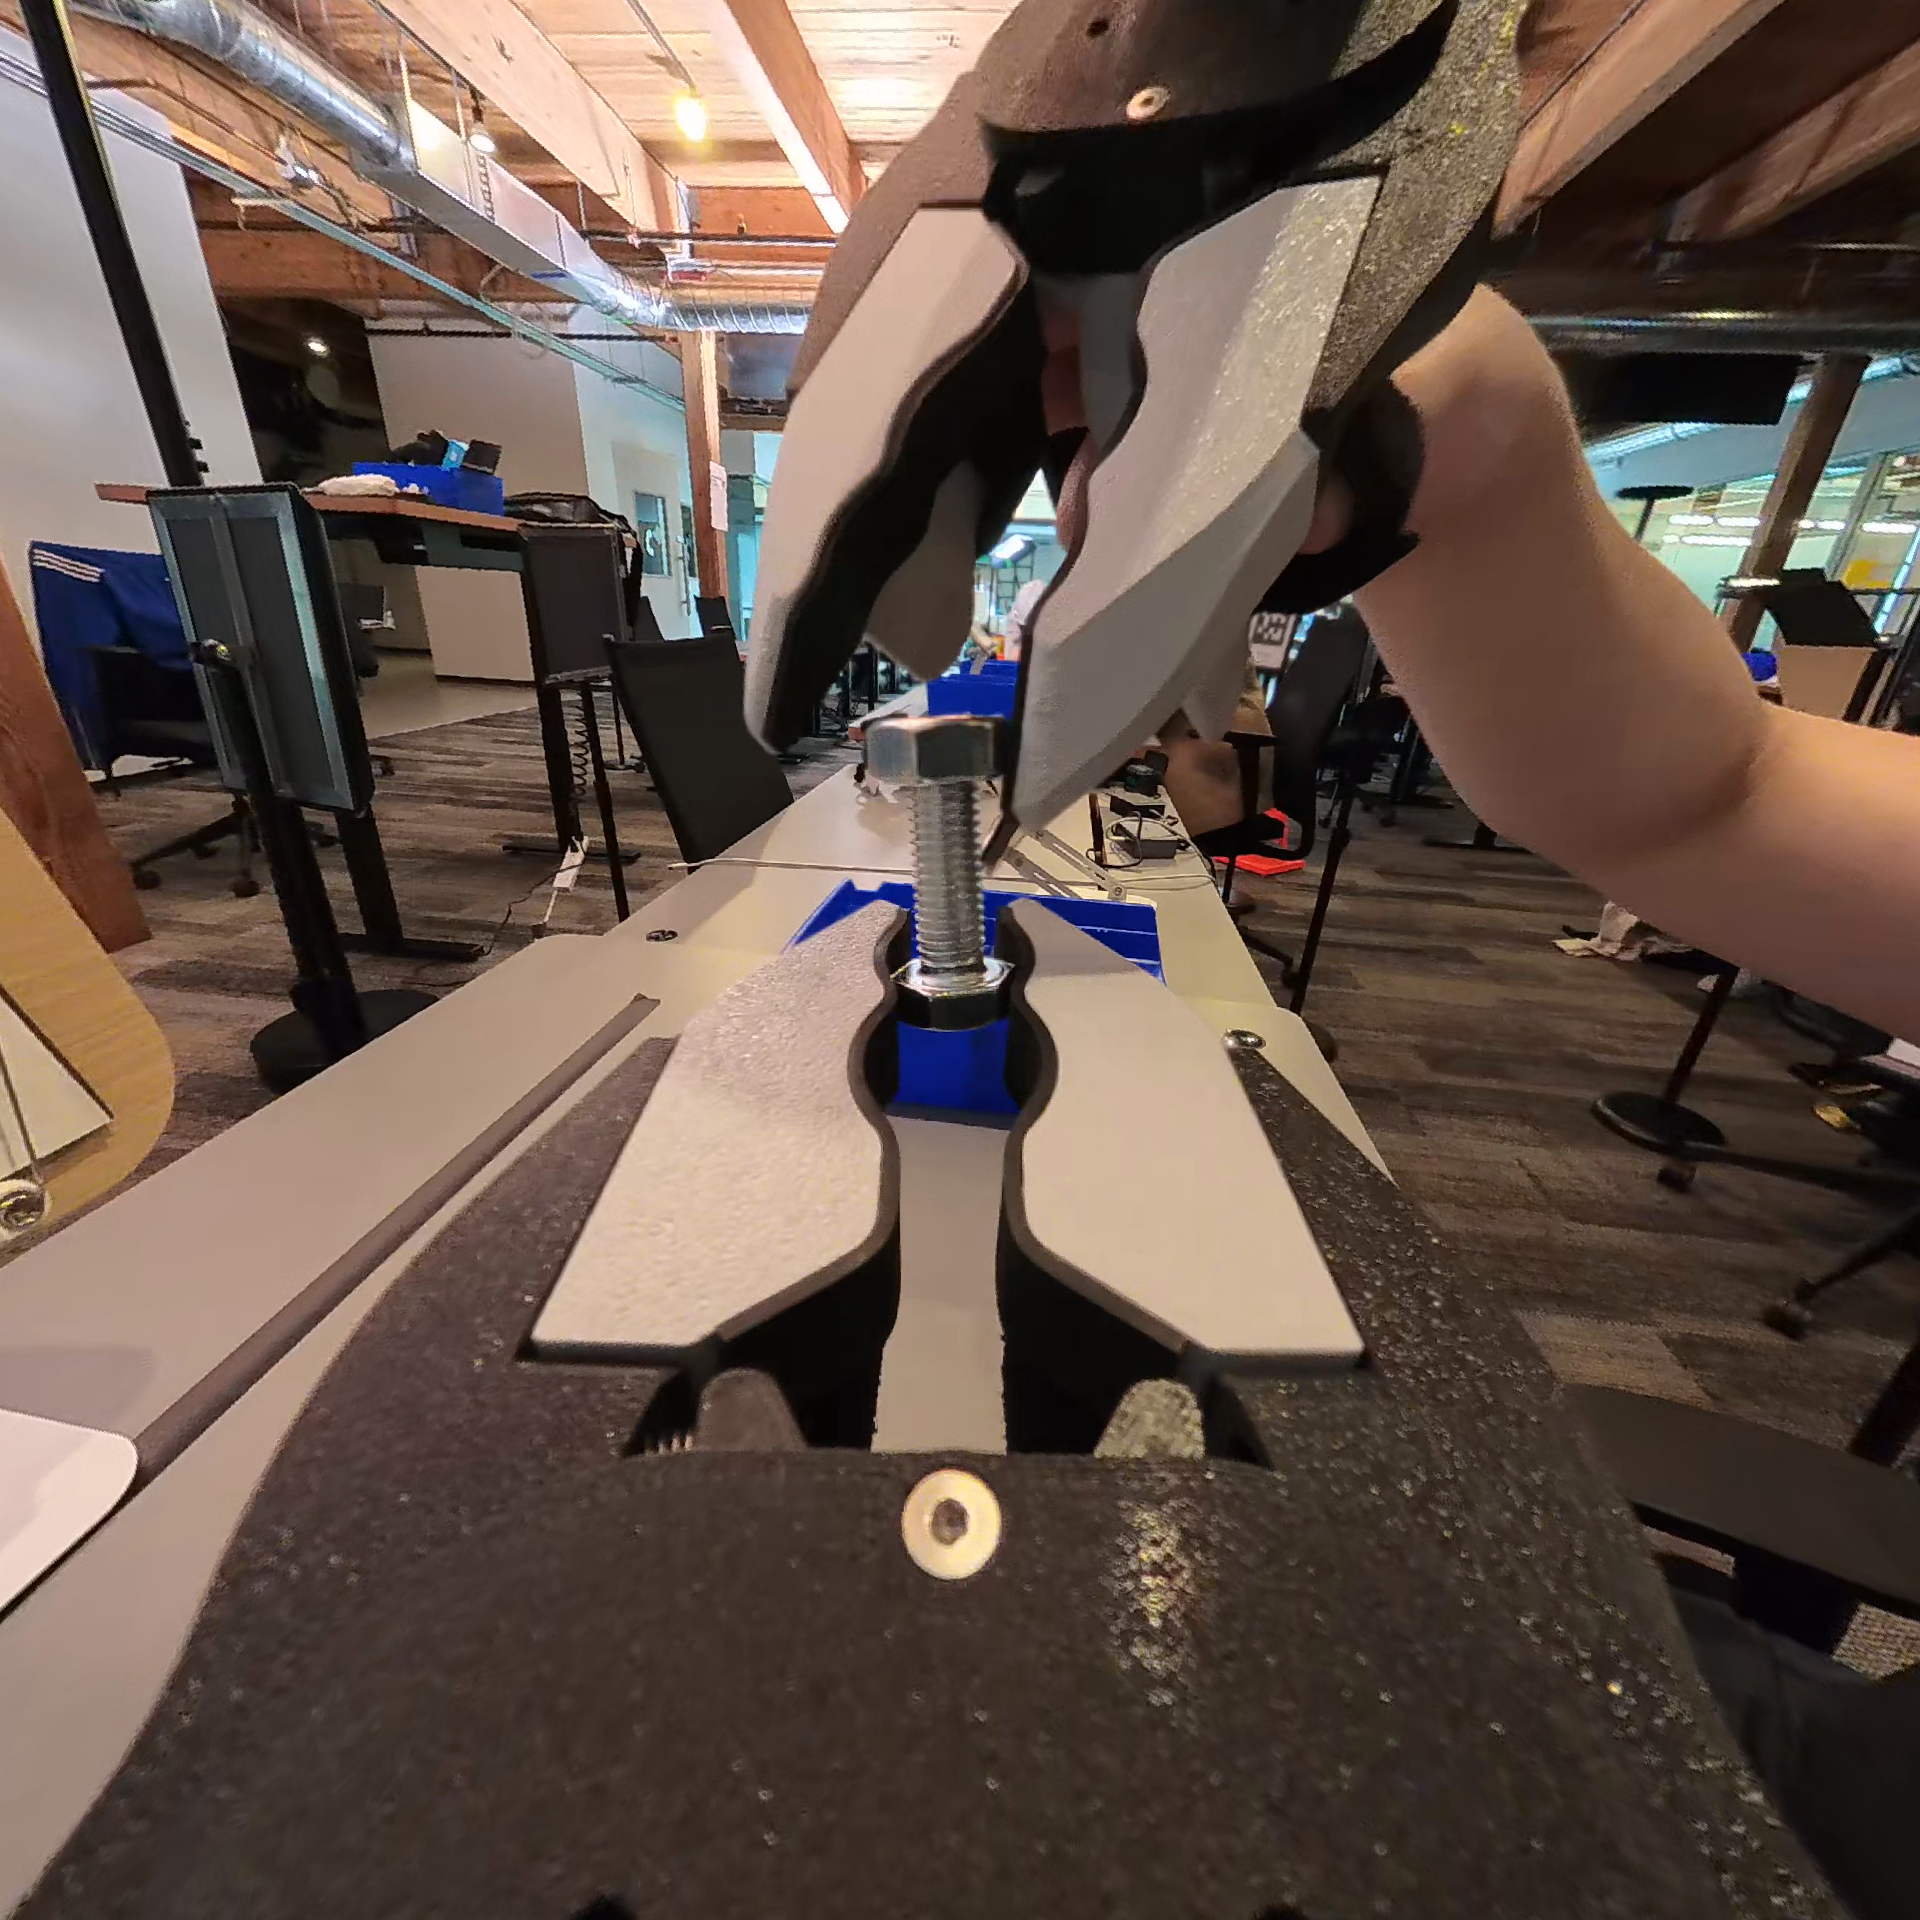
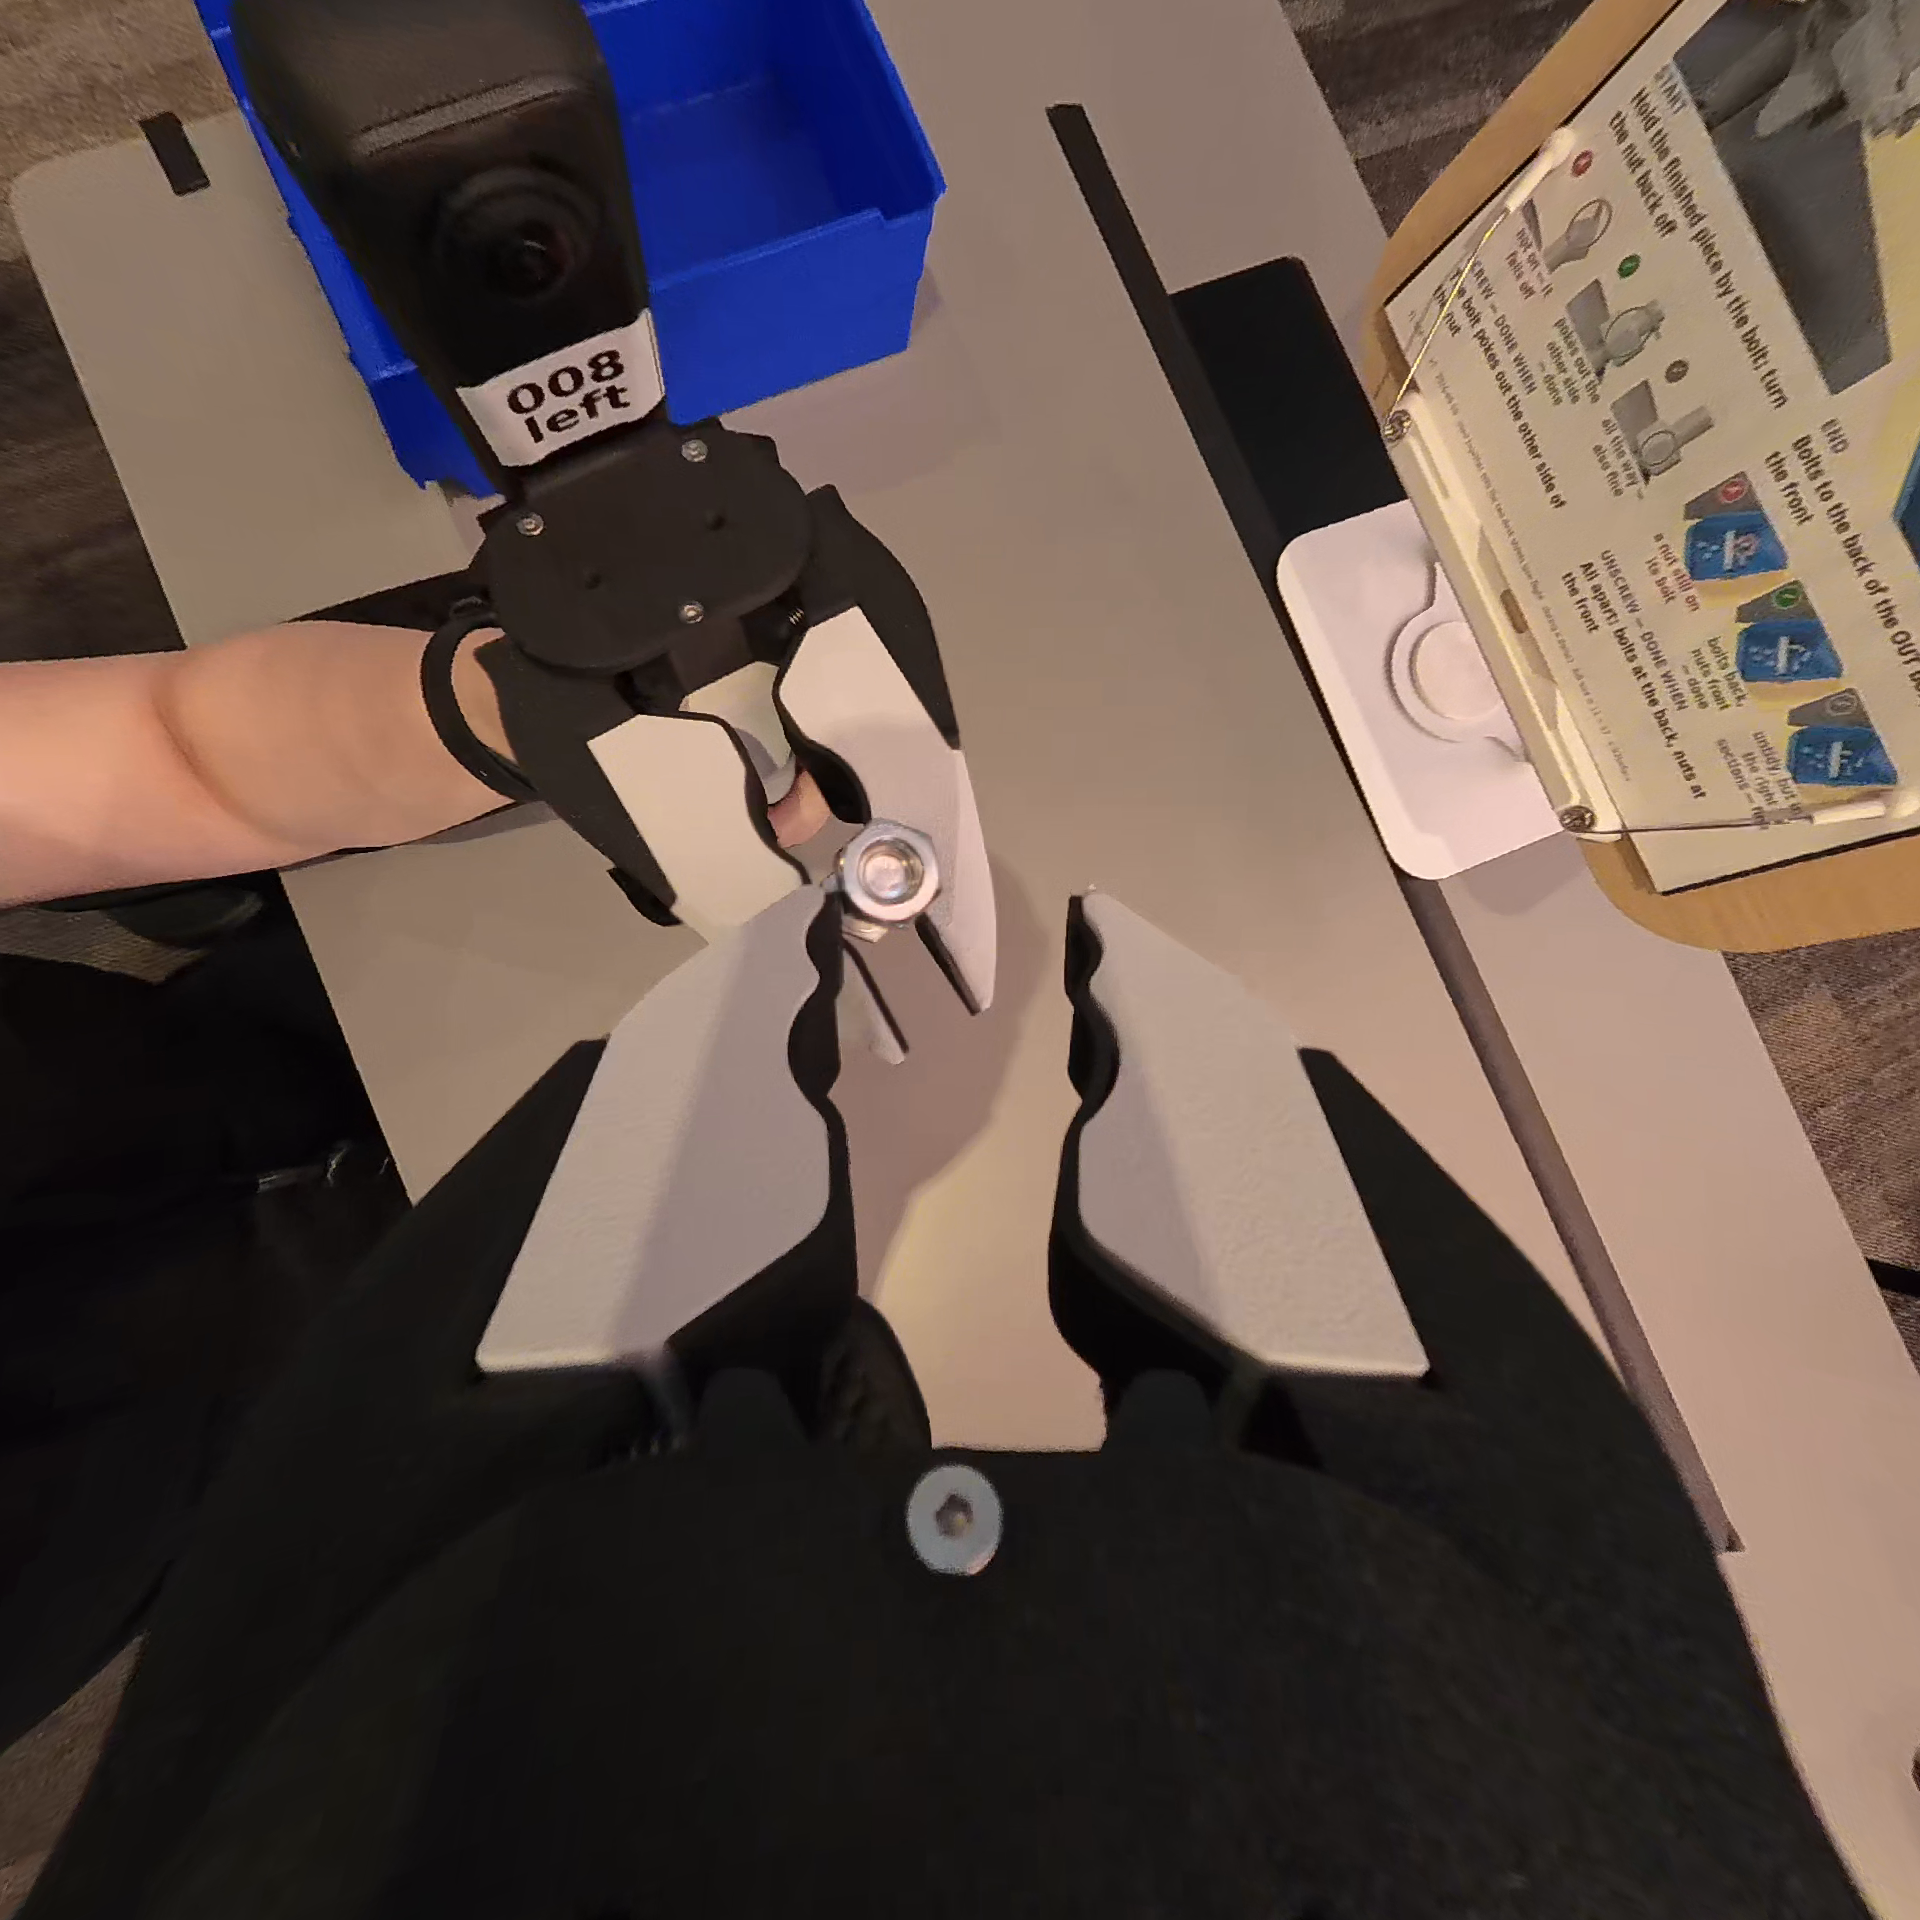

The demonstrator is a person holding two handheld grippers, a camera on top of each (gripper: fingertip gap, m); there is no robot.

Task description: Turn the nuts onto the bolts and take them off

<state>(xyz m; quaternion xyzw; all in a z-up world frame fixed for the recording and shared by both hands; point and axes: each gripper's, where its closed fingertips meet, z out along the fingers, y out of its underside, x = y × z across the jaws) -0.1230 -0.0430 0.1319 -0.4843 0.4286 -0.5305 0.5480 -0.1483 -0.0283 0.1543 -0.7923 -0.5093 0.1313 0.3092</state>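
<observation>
My left gripper [image 1: 951, 920] is shut on a steel hex nut [image 1: 948, 992], held in the notch of its pads. A steel bolt [image 1: 940, 831] stands upright in the nut, head up. My right gripper [image 1: 896, 771] comes down from above, open, with a fingertip on each side of the bolt head and apart from it. In the right wrist view, looking straight down, my right gripper [image 2: 948, 904] is open and the bolt head [image 2: 888, 868] sits by its left fingertip. The left gripper [image 2: 940, 1023] comes in from the upper left.
A blue bin [image 2: 790, 208] stands on the grey table [image 2: 1091, 623] behind the left gripper and also shows in the left wrist view [image 1: 1081, 935]. An instruction sheet on a wooden board [image 2: 1662, 468] with a white base [image 2: 1351, 644] stands at the right. Office chairs and desks fill the background. My left and right fingertips are right by each other.
</observation>
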